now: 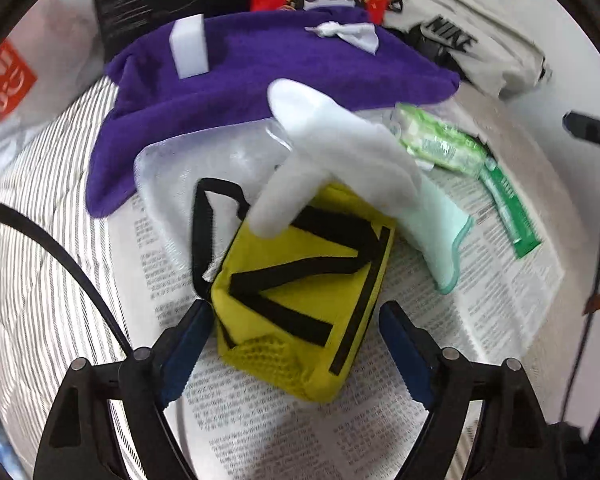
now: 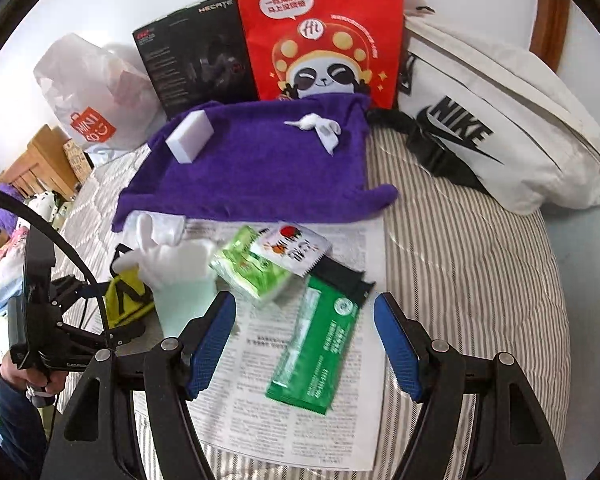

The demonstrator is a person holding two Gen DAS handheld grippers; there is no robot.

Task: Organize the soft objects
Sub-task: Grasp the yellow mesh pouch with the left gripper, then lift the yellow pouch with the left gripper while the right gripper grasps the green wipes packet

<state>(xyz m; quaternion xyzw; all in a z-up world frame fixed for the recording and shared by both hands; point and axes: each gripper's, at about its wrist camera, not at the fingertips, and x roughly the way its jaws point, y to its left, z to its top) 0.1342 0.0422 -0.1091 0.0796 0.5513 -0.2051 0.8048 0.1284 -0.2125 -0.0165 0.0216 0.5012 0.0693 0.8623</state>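
Left wrist view: the left gripper (image 1: 296,340) stands spread wide and grips nothing, its blue pads (image 1: 188,344) flanking the near end of a yellow pouch (image 1: 300,300) with black straps that lies in the lower centre of the frame on a printed paper sheet (image 1: 260,420). The pouch's long axis runs from lower centre toward upper right, roughly along the line of the fingers, so it sits directly ahead and between the jaws; the left pad appears to be just beside its corner, though contact cannot be confirmed. A white and pale-green rubber glove (image 1: 340,152) drapes over the pouch's far end (any lift of the pouch would probably carry or tip it). Behind, at upper centre, a purple towel (image 1: 260,80) bears a white sponge block (image 1: 190,46) and a small knotted white cloth (image 1: 344,32). Right wrist view: the right gripper (image 2: 304,340) is likewise released and empty, hovering over a green packet (image 2: 316,344) in the lower centre, whose long axis runs up and slightly right between the jaws; a light-green tissue pack (image 2: 252,272) lies just above and left. The pouch, at lower left here, is judged nearer the left gripper.
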